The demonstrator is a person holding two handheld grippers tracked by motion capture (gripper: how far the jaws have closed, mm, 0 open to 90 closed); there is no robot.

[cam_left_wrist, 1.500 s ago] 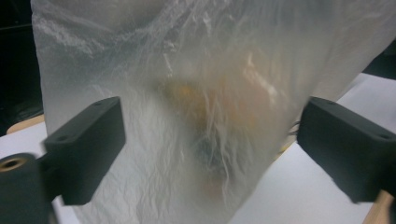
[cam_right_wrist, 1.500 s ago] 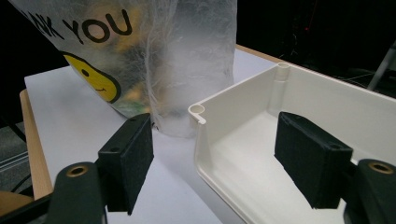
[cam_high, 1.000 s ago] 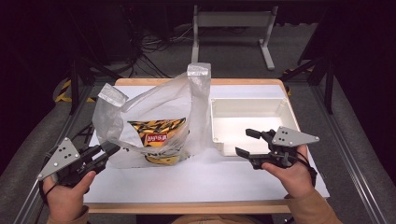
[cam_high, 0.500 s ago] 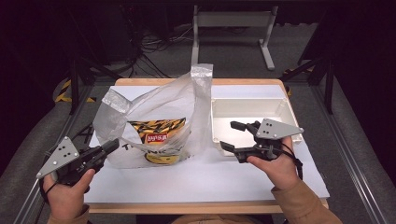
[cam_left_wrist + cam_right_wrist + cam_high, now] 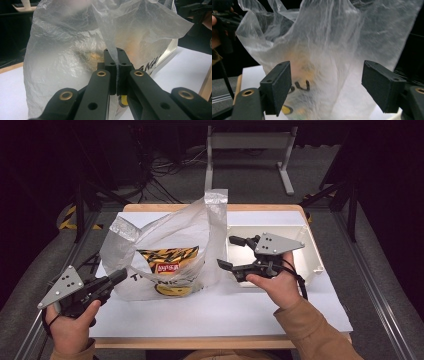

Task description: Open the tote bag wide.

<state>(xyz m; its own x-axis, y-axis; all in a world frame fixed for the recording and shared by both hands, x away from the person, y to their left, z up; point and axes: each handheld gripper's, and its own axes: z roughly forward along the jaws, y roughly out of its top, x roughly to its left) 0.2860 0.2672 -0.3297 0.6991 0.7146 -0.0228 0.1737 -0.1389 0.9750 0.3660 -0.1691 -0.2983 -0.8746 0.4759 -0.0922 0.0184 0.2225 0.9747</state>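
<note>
Translucent plastic bag (image 5: 165,252), standing upright on the white table (image 5: 225,312), its two handles raised; a yellow snack packet (image 5: 170,267) shows through the film. Left hand (image 5: 70,327), low at the table's near-left corner, grips the left gripper (image 5: 117,276) angled up and rightward toward the bag's lower left flank; seen from the left gripper view, the jaws are pressed together with a fold of the bag's film pinched between them. Right hand (image 5: 277,285), wrist bent leftward, holds the right gripper (image 5: 231,252) level beside the bag's right edge, in front of a white tray (image 5: 312,255); its jaws stand wide apart, apparently clear of the film, though the contact is hard to judge.
</note>
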